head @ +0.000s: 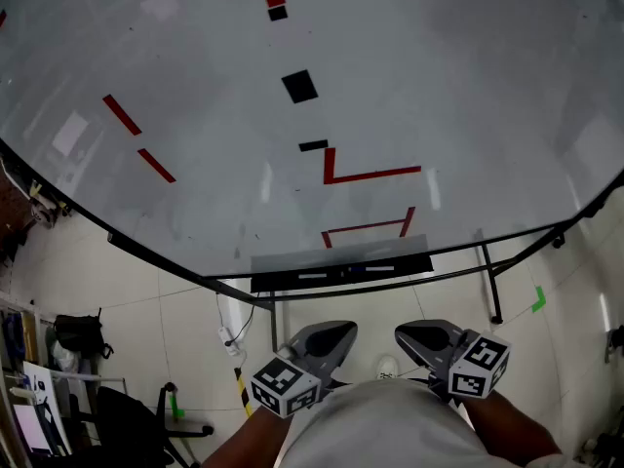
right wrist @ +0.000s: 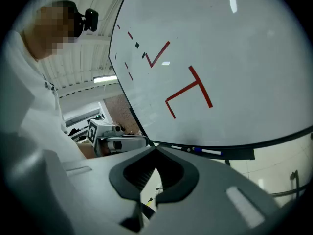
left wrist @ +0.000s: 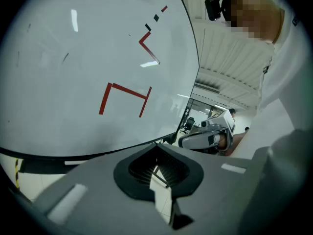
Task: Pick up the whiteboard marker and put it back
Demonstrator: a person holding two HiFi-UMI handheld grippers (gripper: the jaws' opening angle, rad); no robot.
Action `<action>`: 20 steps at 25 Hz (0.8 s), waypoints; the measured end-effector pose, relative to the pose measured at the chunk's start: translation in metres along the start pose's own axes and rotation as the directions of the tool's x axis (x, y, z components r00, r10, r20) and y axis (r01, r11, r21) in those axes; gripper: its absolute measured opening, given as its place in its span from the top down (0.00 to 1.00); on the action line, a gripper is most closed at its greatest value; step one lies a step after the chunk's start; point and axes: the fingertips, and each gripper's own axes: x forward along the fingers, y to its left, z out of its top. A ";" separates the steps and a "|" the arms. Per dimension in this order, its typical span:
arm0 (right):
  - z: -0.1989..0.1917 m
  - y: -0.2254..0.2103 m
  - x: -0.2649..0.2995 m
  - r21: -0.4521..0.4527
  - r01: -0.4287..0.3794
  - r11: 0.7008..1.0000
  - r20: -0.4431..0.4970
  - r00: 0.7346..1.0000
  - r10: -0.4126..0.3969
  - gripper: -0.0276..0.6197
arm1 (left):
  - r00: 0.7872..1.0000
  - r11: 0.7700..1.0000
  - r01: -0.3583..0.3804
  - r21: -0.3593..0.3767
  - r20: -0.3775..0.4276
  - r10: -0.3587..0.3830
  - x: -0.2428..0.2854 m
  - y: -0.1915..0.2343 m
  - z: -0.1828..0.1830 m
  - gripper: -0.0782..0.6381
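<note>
Progress is hard to call from where I stand: the whiteboard marker lies in the tray along the bottom edge of the whiteboard, and nothing is in either of my tools. That fits a pick-up not yet begun just as well as a marker already put back, and I cannot tell which. My left gripper and right gripper hang low, close to my body and side by side, both well short of the tray. In the left gripper view the jaws are drawn together with only a thin slit between the pads, showing floor and nothing else. The right gripper view shows the same, jaws closed on nothing. From there the marker shows as a white barrel with a blue part, lying flat along the ledge, with what looks like another white pen just beside it. If the pick-up is ahead, I judge that a gripper must open, go up and forward to the tray, and take only the one barrel. Around me, the board carries red lines and a black square. Below it are the stand's leg, a hanging cable, green tape on the floor and a black bag off to my left. Nothing lies between my grippers and the tray.
</note>
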 end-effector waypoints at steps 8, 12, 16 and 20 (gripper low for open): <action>0.014 -0.020 -0.009 0.034 -0.028 0.999 0.038 0.999 0.027 0.95 | 0.993 0.995 -0.105 -0.006 0.050 0.105 0.009 0.012 0.015 0.87; 0.018 -0.028 -0.010 0.027 -0.040 0.999 0.039 0.998 0.039 0.95 | 0.985 0.986 -0.166 0.013 0.054 0.165 0.009 0.018 0.017 0.87; 0.014 -0.027 0.001 0.026 -0.058 0.998 0.019 0.998 0.058 0.95 | 0.982 0.981 -0.186 0.052 0.042 0.184 0.008 0.019 0.016 0.87; 0.013 -0.021 0.016 0.027 -0.048 0.998 0.019 0.999 0.047 0.95 | 0.983 0.980 -0.184 0.072 0.029 0.182 0.001 0.033 0.014 0.86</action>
